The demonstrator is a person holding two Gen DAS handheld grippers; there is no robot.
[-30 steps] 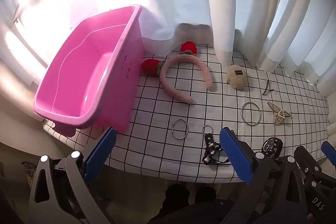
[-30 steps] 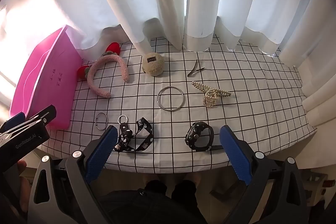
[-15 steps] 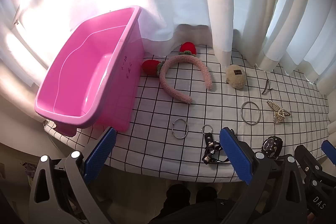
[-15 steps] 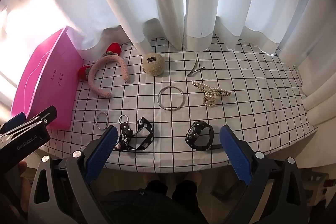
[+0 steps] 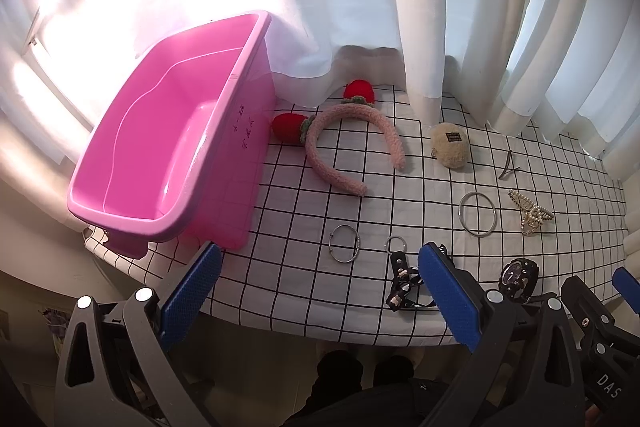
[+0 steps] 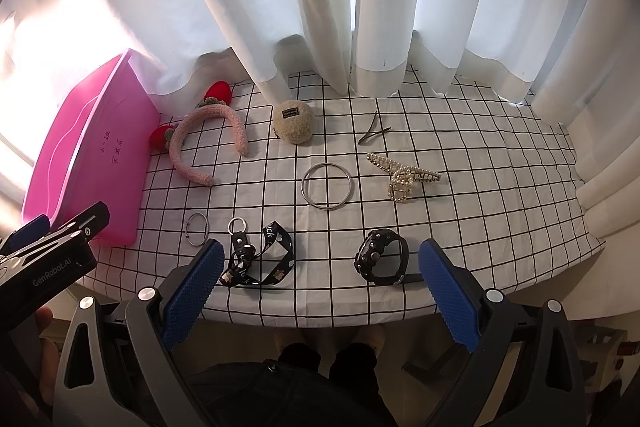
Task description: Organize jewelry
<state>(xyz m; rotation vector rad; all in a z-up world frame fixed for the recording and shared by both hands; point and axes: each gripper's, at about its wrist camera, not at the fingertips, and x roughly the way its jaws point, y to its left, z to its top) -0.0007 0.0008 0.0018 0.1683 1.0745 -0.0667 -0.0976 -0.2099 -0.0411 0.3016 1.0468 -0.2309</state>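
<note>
Both pairs of fingers stand wide apart and grip nothing. Left gripper (image 5: 318, 301) hovers off the near edge of the tabletop (image 5: 296, 215), toward its left end; one blue left finger (image 5: 192, 295) sits just before the pink bin (image 5: 168, 155). Right gripper (image 6: 318, 301) hovers off the near edge at the middle, with one blue right finger (image 6: 448, 297) just beside the black watch (image 6: 382, 263).

Item positions on the checked tabletop:

1. Pink bin: left end, upright, nothing visible inside it.
2. Pink headband (image 6: 208, 143) with red strawberry ends: far-left area, just beside the bin wall.
3. Beige plush clip (image 6: 294, 125): far edge, near the curtain (image 6: 320, 7).
4. Dark hairpin (image 6: 374, 131): far side, right of the plush clip.
5. Pearl claw clip (image 6: 402, 177): right of centre, apart from the other items.
6. Large silver bangle (image 6: 327, 185): centre, lying flat.
7. Small silver bangle (image 6: 197, 229): near-left area, lying flat, near the bin.
8. Black strap with key ring (image 6: 258, 259): near edge, between the small bangle and the watch.
9. Black watch: near edge, right of the strap, well apart from it.

All nine lie separate; none touches my fingers.
</note>
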